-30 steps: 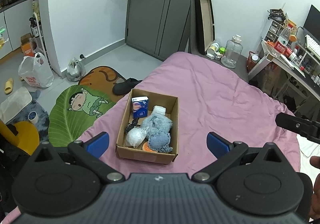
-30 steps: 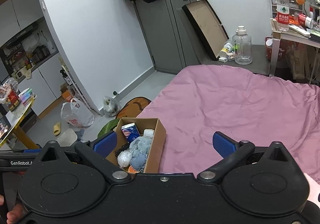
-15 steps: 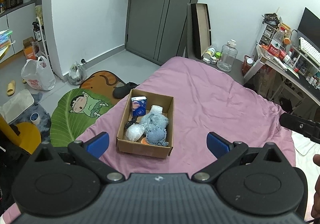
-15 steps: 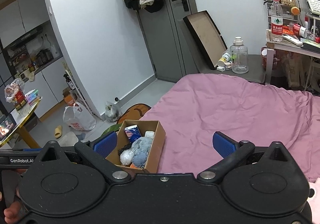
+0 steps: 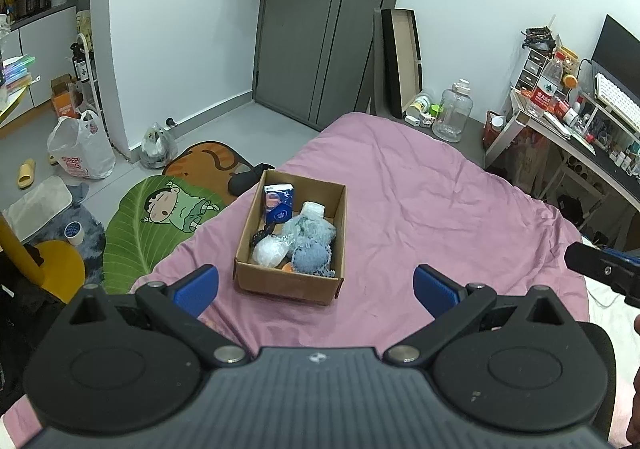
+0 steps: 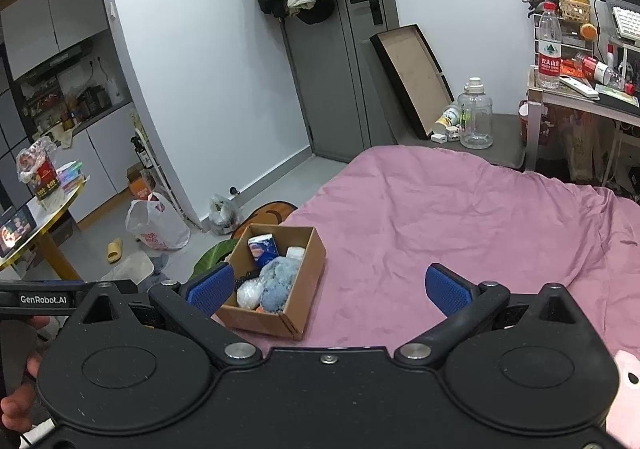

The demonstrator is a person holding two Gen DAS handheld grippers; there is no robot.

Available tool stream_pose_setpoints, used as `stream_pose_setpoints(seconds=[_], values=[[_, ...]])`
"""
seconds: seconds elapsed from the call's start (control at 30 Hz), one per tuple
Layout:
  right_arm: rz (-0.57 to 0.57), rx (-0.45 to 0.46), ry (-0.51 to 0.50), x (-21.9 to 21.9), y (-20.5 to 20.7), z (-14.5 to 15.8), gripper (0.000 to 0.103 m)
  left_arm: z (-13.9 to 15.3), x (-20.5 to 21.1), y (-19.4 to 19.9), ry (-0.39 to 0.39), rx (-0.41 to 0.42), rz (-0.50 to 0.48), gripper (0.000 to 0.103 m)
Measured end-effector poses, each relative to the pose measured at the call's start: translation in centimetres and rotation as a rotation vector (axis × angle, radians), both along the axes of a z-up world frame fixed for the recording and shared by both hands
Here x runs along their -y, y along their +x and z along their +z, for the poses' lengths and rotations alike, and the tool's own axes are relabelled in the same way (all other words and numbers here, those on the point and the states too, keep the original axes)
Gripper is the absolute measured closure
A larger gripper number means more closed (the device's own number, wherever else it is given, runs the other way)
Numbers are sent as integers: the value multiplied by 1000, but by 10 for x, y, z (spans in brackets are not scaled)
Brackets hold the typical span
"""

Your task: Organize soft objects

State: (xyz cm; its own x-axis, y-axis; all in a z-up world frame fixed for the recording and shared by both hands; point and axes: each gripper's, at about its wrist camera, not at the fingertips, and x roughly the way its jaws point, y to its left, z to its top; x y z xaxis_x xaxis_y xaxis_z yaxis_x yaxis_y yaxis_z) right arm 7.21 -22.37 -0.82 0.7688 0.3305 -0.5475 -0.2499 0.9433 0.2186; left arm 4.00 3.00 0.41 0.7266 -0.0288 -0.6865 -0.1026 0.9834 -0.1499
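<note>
A brown cardboard box [image 5: 256, 285] stands on the pink bedspread [image 5: 420, 209] near its left edge. It holds a blue fuzzy soft thing [image 5: 310, 245], a white wrapped ball [image 5: 267, 253], a blue carton [image 5: 278, 203] and a white roll [image 5: 312, 209]. My left gripper [image 5: 316, 289] is open and empty, held back above the box's near side. My right gripper [image 6: 330, 287] is open and empty; the box [image 6: 298, 309] shows by its left finger. A pink plush [image 6: 628, 389] peeks in at the right wrist view's lower right.
A cartoon leaf rug [image 5: 160, 217] and bags lie on the floor left of the bed. A desk [image 5: 580, 137] with bottles stands at the right. A clear jug [image 5: 452, 117] and a leaning tray [image 5: 400, 61] are by the grey door [image 5: 320, 29].
Both grippers have drawn back and up from the box, which now looks smaller and farther. Both stayed open and empty.
</note>
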Motion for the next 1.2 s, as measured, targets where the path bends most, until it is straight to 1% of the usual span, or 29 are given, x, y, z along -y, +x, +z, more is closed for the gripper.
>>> stream_pose_setpoints(seconds=[0.37,0.77,1.2], values=[[2,-10,-6,5,-12,-4,0,-3,4,-8,9,-5,-1,0],[20,-8,-11,4,-13,-5,0,-5,0,-16,12,-4,2,0],[24,-13,-22,1,-14,-5,0,-7,6,-18,15,-14,-7,0]])
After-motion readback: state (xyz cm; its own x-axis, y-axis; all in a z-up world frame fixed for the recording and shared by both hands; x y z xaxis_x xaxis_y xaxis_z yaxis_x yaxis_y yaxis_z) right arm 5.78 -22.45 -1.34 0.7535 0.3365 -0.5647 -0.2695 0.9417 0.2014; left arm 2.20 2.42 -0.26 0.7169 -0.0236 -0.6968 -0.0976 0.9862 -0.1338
